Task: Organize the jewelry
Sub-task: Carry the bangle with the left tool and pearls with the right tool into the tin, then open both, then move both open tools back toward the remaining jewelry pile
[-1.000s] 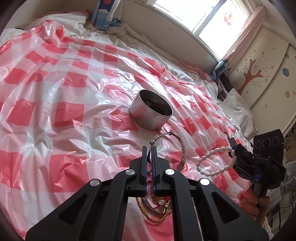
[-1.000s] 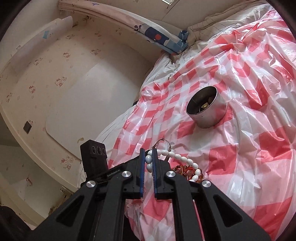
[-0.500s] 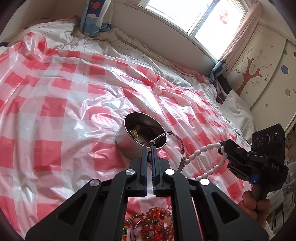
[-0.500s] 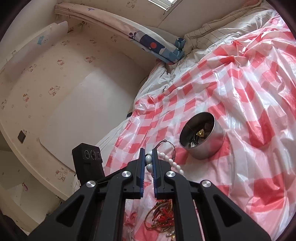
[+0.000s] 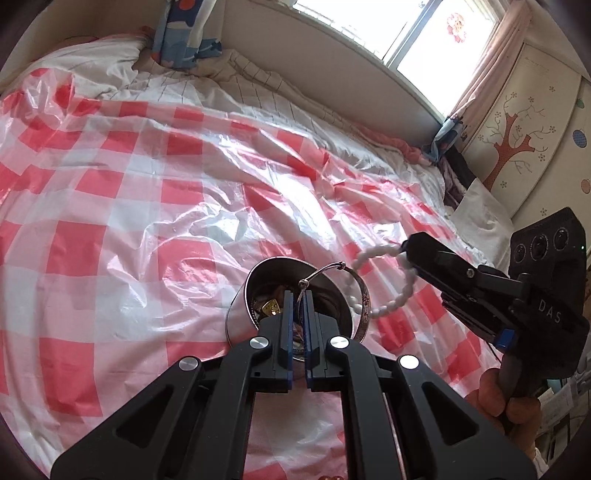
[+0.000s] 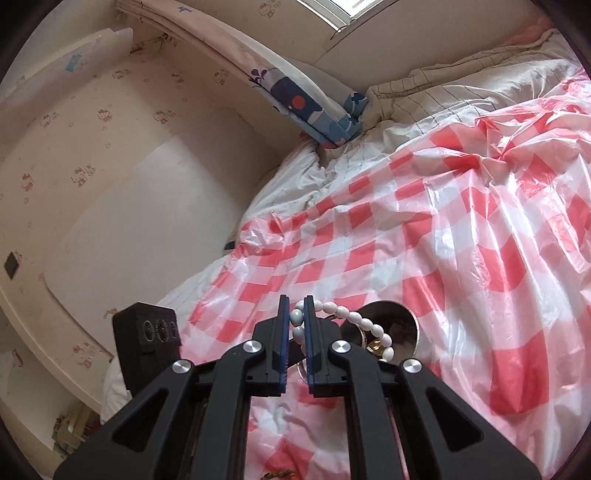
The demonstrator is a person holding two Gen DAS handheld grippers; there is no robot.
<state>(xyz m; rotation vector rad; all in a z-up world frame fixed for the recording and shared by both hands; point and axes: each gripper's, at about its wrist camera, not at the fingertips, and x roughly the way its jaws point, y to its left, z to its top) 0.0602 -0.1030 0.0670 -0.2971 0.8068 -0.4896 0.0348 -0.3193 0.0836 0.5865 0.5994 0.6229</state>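
Observation:
My left gripper (image 5: 297, 295) is shut on a silver bangle (image 5: 364, 295) and holds it over the open round metal tin (image 5: 251, 295), which has jewelry inside. My right gripper (image 6: 296, 301) is shut on a white bead bracelet (image 6: 360, 321) that hangs just above the tin (image 6: 408, 321). In the left wrist view the right gripper (image 5: 406, 248) comes in from the right with the bead bracelet (image 5: 395, 299) dangling beside the tin's right rim.
The tin stands on a red and white checked plastic sheet (image 5: 129, 229) spread over a bed. A window (image 5: 424, 29) and a wardrobe (image 5: 535, 122) lie beyond. A few loose pieces of jewelry (image 6: 277, 473) show at the bottom edge.
Both grippers have lifted and moved toward the tin with their pieces. The bangle and bead bracelet now hang over the tin; the loose jewelry pile has dropped out of view below.

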